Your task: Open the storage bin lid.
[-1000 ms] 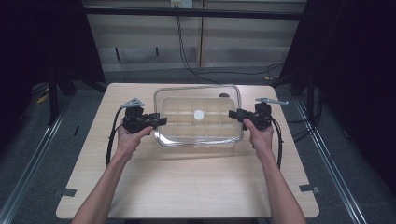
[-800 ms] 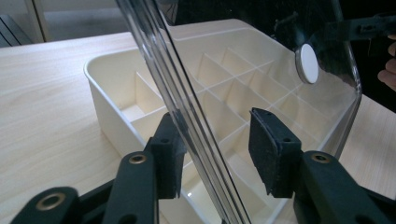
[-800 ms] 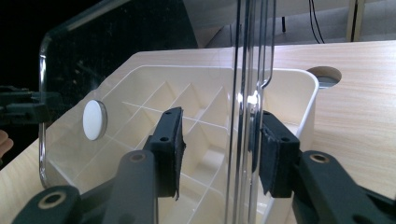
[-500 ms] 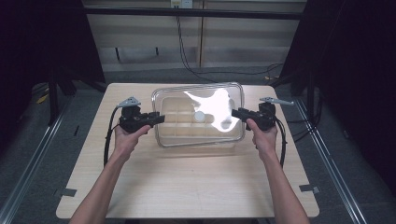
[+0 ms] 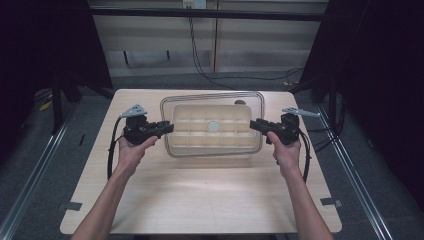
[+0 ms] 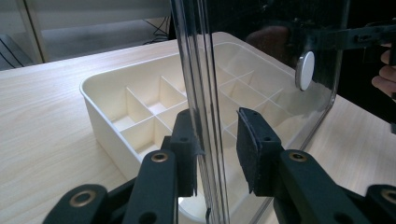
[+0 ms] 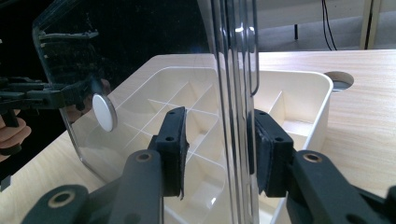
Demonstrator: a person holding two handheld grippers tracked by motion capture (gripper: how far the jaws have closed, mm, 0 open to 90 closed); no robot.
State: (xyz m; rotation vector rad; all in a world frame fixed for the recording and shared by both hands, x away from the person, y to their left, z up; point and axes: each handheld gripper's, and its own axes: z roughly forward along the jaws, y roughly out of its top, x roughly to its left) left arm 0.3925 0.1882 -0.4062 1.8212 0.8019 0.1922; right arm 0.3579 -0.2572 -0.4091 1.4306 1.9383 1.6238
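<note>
A cream compartment tray (image 5: 212,131) sits on the far middle of the pale wooden surface (image 5: 200,195), split into a grid of small cells. Above it a clear plastic lid (image 5: 212,100) with a rounded rim and a small white round disc (image 5: 213,125) at its centre is held between the two tools.

The left tool (image 5: 167,127) is in the person's left hand (image 5: 132,150) at the lid's left edge; the right tool (image 5: 254,124) is in the right hand (image 5: 285,150) at the right edge.

In the left gripper view the lid's edge (image 6: 201,93) stands upright between the black jaws, close against the left pad (image 6: 187,154), while a gap shows before the right pad (image 6: 250,149), so the left tool is open around the lid. The tray (image 6: 126,116) lies beyond, and the disc (image 6: 304,70) shows on the pane.

In the right gripper view the lid edge (image 7: 233,93) runs between the pads; the right pad (image 7: 266,149) seems to touch it, the left pad (image 7: 175,140) stands off, though reflections make contact hard to judge. This tool looks open around the lid too. The tray (image 7: 299,102) lies below
</note>
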